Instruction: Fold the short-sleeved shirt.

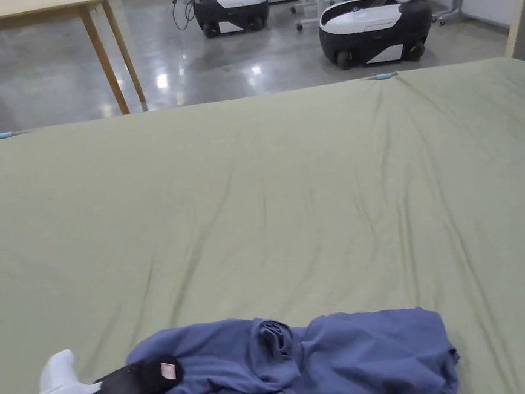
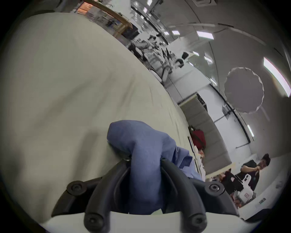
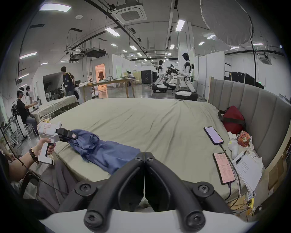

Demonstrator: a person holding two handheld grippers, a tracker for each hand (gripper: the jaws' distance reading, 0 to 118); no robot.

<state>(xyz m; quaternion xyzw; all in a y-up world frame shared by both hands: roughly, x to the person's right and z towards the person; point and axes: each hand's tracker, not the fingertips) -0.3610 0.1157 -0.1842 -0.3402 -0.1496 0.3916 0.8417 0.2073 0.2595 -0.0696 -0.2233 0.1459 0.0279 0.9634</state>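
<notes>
Olive-green bedsheet (image 1: 291, 190) covers the wide bed, creased in long diagonal wrinkles, with a padded grey headboard (image 3: 252, 107) along its right side. The blue short-sleeved shirt (image 1: 315, 364) lies bunched in a long roll near the bed's near edge. The left gripper (image 2: 145, 159) has both jaws pressed on one end of the shirt, cloth filling the gap between them. The right gripper (image 3: 144, 155) hangs over the near edge with its jaws closed tip to tip on nothing, just beside the shirt's other end. Two phones (image 3: 213, 135) lie on the sheet near the headboard, beside a red bag (image 3: 233, 119) and papers (image 3: 248, 170). Beyond the bed are a glossy grey floor (image 1: 223, 59), a wooden table (image 1: 21, 8) and wheeled white-and-black robots (image 1: 375, 26). People sit and stand at tables on the left in the right gripper view.
</notes>
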